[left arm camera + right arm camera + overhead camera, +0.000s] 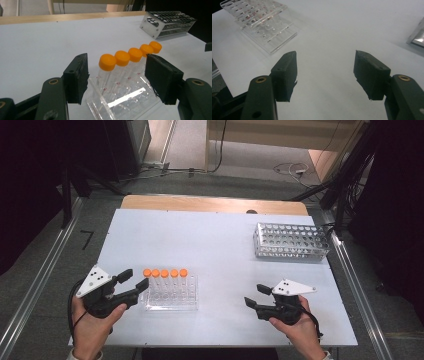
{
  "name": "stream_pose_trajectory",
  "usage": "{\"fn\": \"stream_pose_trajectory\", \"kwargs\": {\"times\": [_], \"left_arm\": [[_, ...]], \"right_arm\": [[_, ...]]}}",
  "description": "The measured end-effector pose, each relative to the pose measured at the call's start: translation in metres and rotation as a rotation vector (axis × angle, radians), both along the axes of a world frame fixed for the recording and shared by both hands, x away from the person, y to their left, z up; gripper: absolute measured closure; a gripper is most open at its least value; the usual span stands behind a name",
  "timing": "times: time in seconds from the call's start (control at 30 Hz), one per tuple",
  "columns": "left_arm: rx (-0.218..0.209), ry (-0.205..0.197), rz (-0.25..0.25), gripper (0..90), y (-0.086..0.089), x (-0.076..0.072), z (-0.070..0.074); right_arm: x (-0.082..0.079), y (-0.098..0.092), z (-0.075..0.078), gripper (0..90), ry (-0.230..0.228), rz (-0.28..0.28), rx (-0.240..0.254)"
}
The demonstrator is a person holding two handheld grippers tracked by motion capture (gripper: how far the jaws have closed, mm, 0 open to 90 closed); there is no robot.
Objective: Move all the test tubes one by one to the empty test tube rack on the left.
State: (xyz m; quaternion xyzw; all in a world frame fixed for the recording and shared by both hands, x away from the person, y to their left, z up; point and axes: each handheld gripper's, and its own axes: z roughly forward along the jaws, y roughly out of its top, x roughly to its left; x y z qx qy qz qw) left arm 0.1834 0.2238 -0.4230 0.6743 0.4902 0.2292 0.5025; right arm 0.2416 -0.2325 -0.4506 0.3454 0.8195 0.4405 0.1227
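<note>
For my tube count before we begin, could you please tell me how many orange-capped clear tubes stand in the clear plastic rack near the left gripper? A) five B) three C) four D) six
A: five orange-capped clear tubes stand in one row in the clear plastic rack, and the left gripper view shows the same five caps.

A white counter with a wooden far edge carries a clear rack holding five orange-capped tubes near its front left, and an empty metal rack at far right.
</note>
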Motion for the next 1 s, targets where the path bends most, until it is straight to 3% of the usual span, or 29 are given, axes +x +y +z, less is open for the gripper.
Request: {"fn": "stream_pose_trajectory", "kwargs": {"times": [0.2, 0.4, 0.6, 0.7, 0.77, 1.0], "left_arm": [[-0.002, -0.010, 0.038, 33.3, 0.012, -0.010, -0.005], [0.007, 0.009, 0.124, 31.4, 0.031, -0.013, -0.019], [0.016, 0.036, 0.221, 30.2, 0.047, -0.008, -0.036], [0.029, 0.073, 0.246, 28.8, 0.051, -0.004, -0.046], [0.037, 0.091, 0.259, 27.9, 0.050, -0.002, -0.052], [0.062, 0.143, 0.281, 26.1, 0.049, 0.003, -0.066]], "right_arm": [[0.001, -0.015, 0.001, 33.9, -0.016, -0.052, -0.004], [0.003, -0.044, 0.000, 33.0, -0.035, -0.140, -0.008], [0.005, -0.089, -0.004, 32.3, -0.047, -0.282, -0.012], [0.007, -0.113, -0.008, 32.3, -0.040, -0.366, -0.016], [0.009, -0.127, -0.013, 32.1, -0.043, -0.425, -0.044], [0.016, -0.165, -0.035, 25.9, 0.027, -0.567, -0.074]]}}
